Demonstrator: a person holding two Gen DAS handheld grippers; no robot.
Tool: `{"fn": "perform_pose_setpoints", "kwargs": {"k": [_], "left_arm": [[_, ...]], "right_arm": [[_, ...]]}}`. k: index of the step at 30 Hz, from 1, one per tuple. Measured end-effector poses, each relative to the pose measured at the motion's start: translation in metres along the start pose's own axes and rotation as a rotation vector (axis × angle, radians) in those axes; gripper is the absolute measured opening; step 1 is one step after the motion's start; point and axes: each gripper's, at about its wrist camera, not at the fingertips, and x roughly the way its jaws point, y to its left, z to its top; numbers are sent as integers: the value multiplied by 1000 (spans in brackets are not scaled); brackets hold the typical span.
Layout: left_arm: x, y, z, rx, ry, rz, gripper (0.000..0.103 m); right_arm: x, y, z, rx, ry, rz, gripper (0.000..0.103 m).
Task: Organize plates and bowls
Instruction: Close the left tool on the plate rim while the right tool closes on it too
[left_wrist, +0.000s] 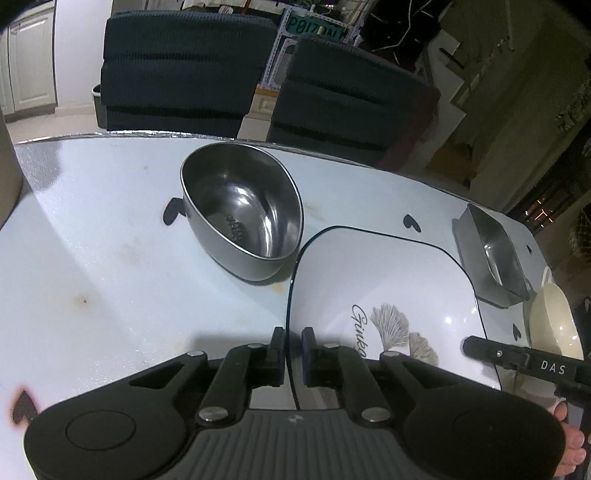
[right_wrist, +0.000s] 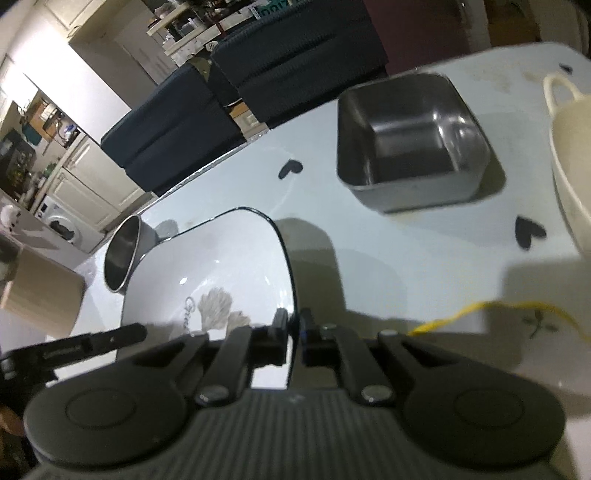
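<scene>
A white square plate (left_wrist: 384, 280) with a black rim and a leaf print is held between both grippers above the table. My left gripper (left_wrist: 293, 336) is shut on its left rim. My right gripper (right_wrist: 294, 321) is shut on its right rim; the plate also shows in the right wrist view (right_wrist: 225, 258). A round steel bowl (left_wrist: 240, 206) stands beyond the plate's left corner and also shows in the right wrist view (right_wrist: 122, 254). A square steel bowl (right_wrist: 410, 144) stands to the right, also seen in the left wrist view (left_wrist: 491, 254).
A cream bowl with a handle (right_wrist: 569, 158) sits at the far right. A white plate with a yellow rim line (right_wrist: 517, 332) lies under my right gripper. The pale table (left_wrist: 110, 236) has black heart marks. Dark chairs (left_wrist: 184, 70) stand behind its far edge.
</scene>
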Motion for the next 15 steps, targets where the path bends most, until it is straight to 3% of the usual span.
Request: {"fn": "perform_pose_setpoints", "kwargs": {"k": [8, 15], "left_arm": [[-29, -12, -9, -16, -76, 1, 8], [-89, -31, -25, -43, -157, -16, 7]], "right_arm": [[-11, 6, -4, -110, -16, -4, 9], [-63, 10, -6, -118, -66, 59, 9]]}}
